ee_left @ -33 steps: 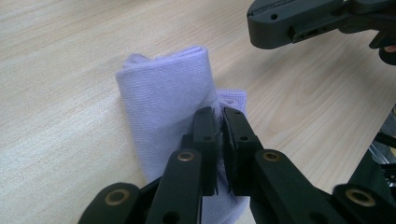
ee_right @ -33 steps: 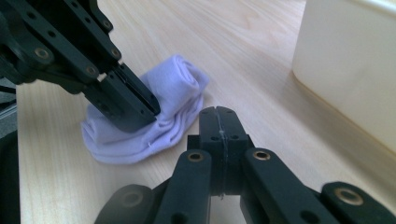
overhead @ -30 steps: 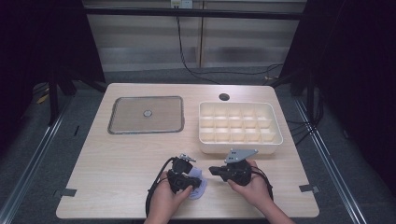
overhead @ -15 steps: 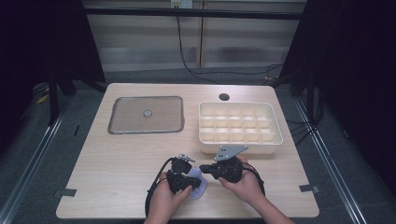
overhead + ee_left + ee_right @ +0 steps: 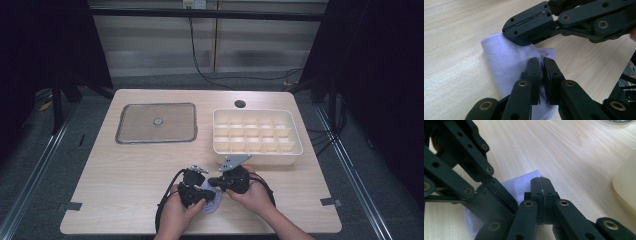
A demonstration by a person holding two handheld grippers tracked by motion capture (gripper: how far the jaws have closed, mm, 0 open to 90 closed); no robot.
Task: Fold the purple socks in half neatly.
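Left gripper view: left tool [image 5: 541, 65] pinches lilac cloth [image 5: 509, 62]

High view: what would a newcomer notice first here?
First, the two grippers, left and right, meeting over a pale lilac cloth at the table's near edge. Behind them stand a divided cream box to the right and a flat grey lid to the left.
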